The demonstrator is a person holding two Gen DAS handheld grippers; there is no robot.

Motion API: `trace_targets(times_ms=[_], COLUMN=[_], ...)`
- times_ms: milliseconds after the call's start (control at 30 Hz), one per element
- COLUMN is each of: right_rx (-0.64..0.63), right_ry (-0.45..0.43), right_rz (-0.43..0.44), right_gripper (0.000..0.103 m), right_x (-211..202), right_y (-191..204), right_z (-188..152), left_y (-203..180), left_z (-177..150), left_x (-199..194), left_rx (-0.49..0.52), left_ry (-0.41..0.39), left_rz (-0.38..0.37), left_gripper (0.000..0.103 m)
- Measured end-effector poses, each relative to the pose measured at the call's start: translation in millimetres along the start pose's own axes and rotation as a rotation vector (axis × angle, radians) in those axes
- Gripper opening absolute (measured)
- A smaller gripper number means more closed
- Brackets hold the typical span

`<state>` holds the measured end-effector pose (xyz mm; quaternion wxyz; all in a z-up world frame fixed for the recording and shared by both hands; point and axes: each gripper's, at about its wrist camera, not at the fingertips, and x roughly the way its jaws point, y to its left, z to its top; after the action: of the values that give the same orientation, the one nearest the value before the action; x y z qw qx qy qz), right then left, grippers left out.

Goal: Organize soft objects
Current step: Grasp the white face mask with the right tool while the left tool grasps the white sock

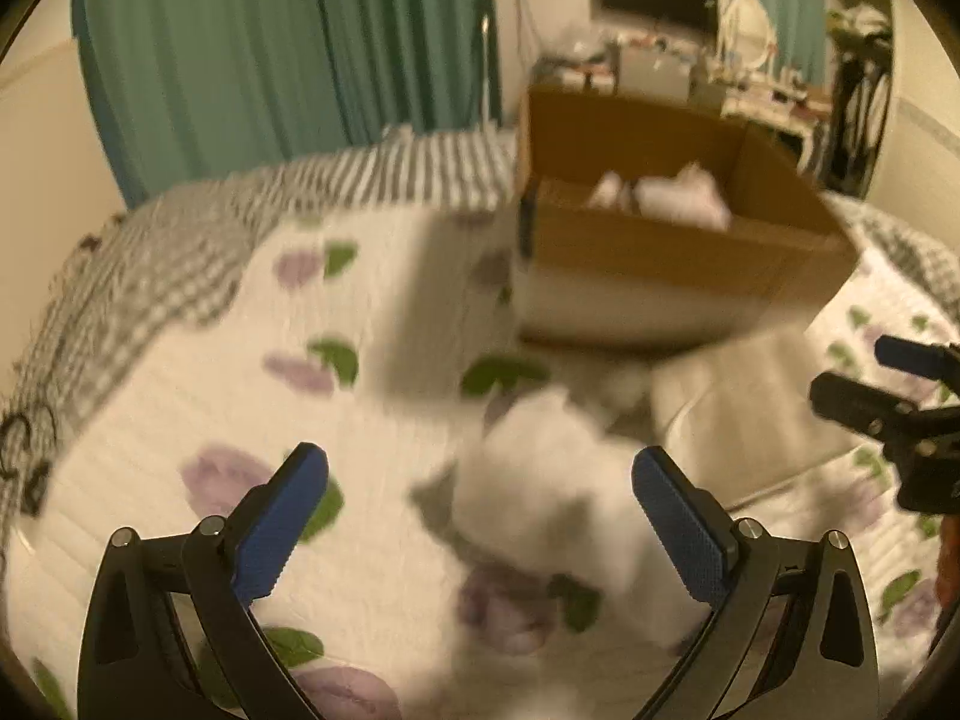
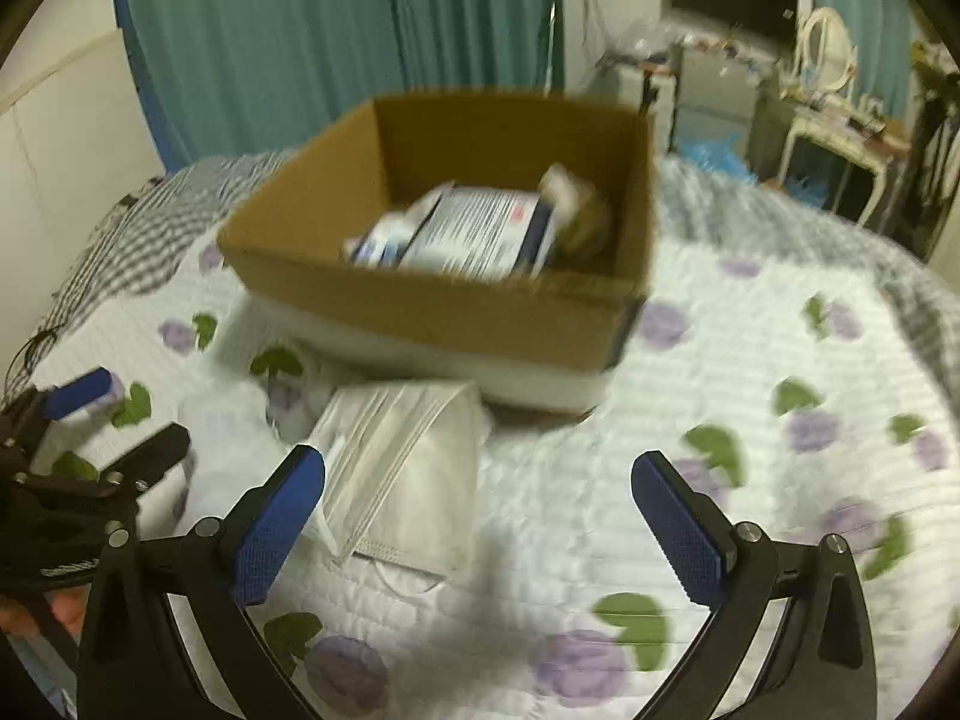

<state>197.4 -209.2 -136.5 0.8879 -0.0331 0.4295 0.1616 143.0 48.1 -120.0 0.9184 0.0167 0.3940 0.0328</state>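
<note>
An open cardboard box (image 1: 678, 246) stands on the flowered bed quilt (image 1: 180, 396); it also shows in the right wrist view (image 2: 432, 300), holding a blue-and-white packet (image 2: 474, 234) and pale soft items. A blurred white soft bundle (image 1: 552, 498) lies on the quilt between the fingers of my open left gripper (image 1: 480, 516). A stack of white face masks (image 2: 408, 468) lies in front of the box, just left of centre in the right wrist view. My right gripper (image 2: 480, 516) is open and empty above the quilt, with the masks by its left finger.
The right gripper shows at the right edge of the left wrist view (image 1: 900, 408); the left gripper shows at the left edge of the right wrist view (image 2: 78, 462). Teal curtains (image 1: 270, 60), a checked blanket (image 1: 150, 252) and a cluttered dressing table (image 2: 828, 120) lie beyond the bed.
</note>
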Motion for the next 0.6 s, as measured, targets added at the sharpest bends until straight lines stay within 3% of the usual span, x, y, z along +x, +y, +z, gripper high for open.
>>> trace_targets(times_ms=[167, 267, 333, 400, 533, 600], right_rx=[0.024, 0.028, 0.032, 0.031, 0.038, 0.048], right_ry=[0.051, 0.069, 0.062, 0.031, -0.022, -0.045], right_rz=[0.05, 0.107, 0.137, 0.146, 0.144, 0.129], right_gripper=[0.079, 0.055, 0.028, 0.012, 0.005, 0.004], right_x=[32, 42, 41, 32, 5, -8], right_y=[-3, -1, 1, 2, -3, -9], right_z=[-6, -8, -9, -9, -8, -8], left_y=[2, -2, -5, -9, -21, -27], left_z=[-12, -12, -14, -17, -18, -22], left_x=[23, 27, 32, 35, 40, 42], left_rx=[0.005, 0.0, -0.001, 0.001, 0.048, 0.073], left_ry=[0.056, 0.079, 0.1, 0.106, 0.107, 0.107], left_rz=[0.027, -0.021, -0.04, -0.042, -0.045, -0.039], left_gripper=[0.103, 0.103, 0.103, 0.102, 0.1, 0.087])
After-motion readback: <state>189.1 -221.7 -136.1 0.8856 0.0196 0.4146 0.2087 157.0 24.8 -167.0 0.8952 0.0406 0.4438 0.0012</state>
